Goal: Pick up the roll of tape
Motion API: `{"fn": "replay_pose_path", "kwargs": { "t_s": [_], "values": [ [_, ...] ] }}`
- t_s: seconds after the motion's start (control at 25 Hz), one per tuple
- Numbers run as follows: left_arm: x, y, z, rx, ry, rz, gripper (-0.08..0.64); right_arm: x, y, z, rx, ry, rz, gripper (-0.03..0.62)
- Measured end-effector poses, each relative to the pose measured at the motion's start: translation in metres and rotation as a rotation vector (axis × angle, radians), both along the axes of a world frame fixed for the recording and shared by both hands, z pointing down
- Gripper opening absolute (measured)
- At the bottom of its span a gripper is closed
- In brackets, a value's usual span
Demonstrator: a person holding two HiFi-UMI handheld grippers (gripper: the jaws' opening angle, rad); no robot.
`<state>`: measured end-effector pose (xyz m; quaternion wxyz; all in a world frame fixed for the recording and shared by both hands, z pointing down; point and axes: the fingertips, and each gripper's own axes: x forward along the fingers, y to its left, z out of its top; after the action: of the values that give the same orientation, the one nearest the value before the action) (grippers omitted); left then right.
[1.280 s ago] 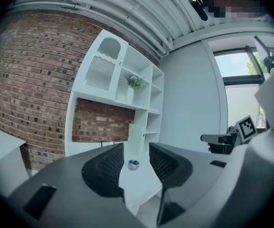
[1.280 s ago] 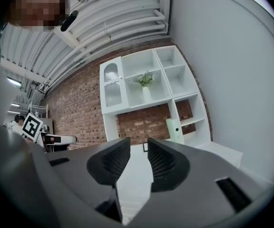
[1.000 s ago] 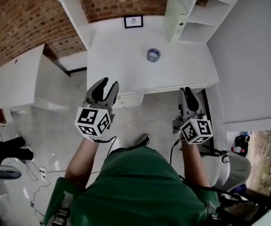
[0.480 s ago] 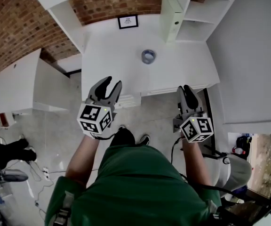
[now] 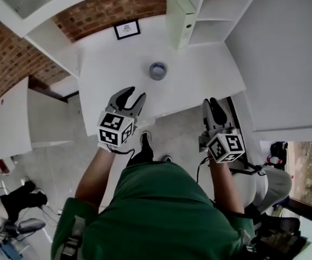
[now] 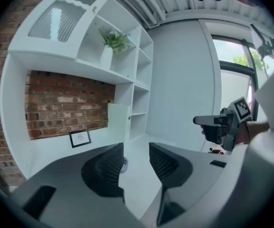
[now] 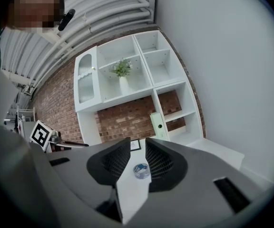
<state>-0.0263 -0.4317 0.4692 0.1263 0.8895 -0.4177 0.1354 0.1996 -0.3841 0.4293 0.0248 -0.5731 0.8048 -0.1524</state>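
The roll of tape, grey-blue, lies flat near the middle of the white desk. My left gripper is open with nothing in it, its tips over the desk's front edge, below and left of the roll. My right gripper hangs just off the front edge, right of the roll; it is open with a narrow gap and holds nothing. In the right gripper view the tape shows in the gap between the jaws, well ahead of them. In the left gripper view only an edge of the tape peeks out beside the left jaw.
A small framed picture leans on the brick wall at the desk's back. A white binder stands at the back right beside open shelves. A potted plant sits on an upper shelf. A lower white cabinet stands left.
The person has stepped up to the desk, so desk and tape sit lower left in view. My left gripper has risen to the desk's edge. The right gripper has barely moved.
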Motion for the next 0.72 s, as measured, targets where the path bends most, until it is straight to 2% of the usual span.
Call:
{"fn": "replay_pose_path", "kwargs": {
  "t_s": [0.16,0.32,0.44,0.72],
  "values": [
    [0.004,-0.040,0.027,-0.042,-0.039,0.080,0.169,-0.007,-0.030,0.005,-0.027,0.012,0.038,0.112],
    [0.011,-0.081,0.053,-0.029,-0.157,0.177,0.169,-0.015,-0.057,0.011,-0.048,0.030,0.072,0.112],
    [0.023,-0.104,0.081,-0.054,-0.238,0.275,0.170,-0.015,-0.070,0.017,-0.072,0.038,0.110,0.112],
    [0.062,-0.139,0.153,-0.090,-0.399,0.474,0.172,0.005,-0.067,0.025,-0.123,0.073,0.229,0.112]
  ]
}}
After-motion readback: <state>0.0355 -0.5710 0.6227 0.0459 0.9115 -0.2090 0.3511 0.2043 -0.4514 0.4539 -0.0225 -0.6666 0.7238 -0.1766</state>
